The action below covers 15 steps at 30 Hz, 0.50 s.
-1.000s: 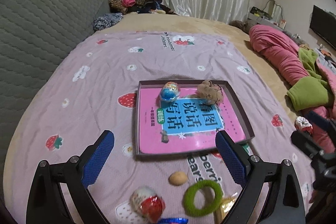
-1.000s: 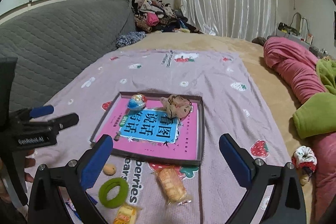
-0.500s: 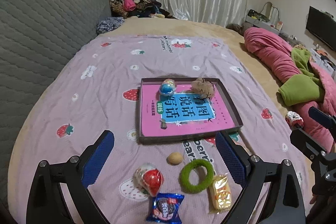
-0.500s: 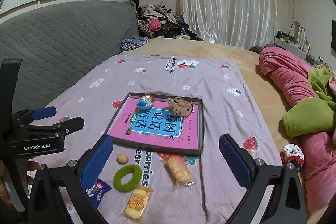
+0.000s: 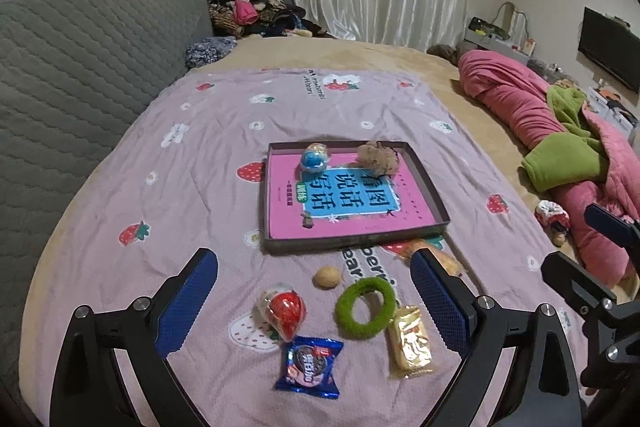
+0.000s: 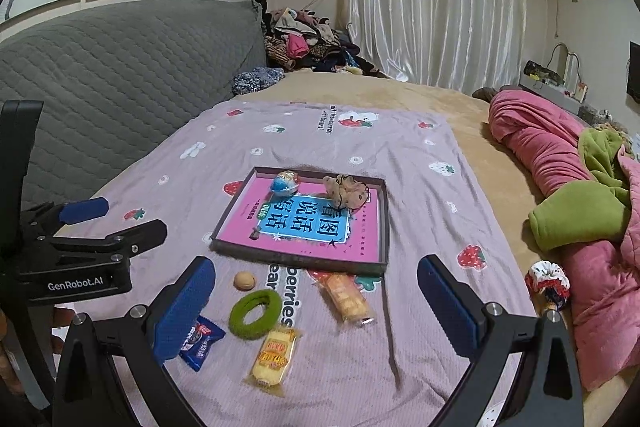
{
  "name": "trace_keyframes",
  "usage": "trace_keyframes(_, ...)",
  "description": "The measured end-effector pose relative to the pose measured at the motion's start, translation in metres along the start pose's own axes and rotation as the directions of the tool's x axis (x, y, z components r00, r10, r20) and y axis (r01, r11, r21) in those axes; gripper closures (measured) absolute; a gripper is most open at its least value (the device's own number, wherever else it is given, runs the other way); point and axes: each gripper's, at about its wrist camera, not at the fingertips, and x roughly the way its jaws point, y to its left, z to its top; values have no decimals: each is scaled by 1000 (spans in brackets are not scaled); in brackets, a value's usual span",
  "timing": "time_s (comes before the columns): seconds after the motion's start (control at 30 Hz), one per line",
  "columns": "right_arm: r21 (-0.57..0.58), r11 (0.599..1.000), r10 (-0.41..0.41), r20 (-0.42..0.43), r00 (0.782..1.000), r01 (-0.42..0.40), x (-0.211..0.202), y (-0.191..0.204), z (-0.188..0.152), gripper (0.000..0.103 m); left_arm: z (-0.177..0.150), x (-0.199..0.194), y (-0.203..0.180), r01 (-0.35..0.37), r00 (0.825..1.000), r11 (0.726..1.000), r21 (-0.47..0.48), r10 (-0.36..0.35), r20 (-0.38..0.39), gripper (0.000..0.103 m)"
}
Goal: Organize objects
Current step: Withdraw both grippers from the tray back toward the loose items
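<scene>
2 items sit in the shallow dark cardboard tray [image 5: 424, 183] — 6 wait on the bed; both claws [image 5: 314, 301] [image 6: 316, 301] spread, empty.

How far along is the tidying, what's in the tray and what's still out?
Done: the blue egg and brown scrunchie lie in the tray. In hand: nothing; both grippers are open. Left on the blanket: red egg, nut, green ring, cookie pack and two yellow snacks.
</scene>
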Motion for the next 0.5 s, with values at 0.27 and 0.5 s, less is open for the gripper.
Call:
trace_keyframes(0.27,-2,1000,-4,-6,1000,4,-13,5,-14,1,-15,-11,-6,-2,1000,1000,1,2,2,6)
trace_keyframes(0.5,-5,1000,-1,-21,1000,1,-18,11,-30,1,-32,-13,-1,-15,1000,1000,2,15,-13,6)
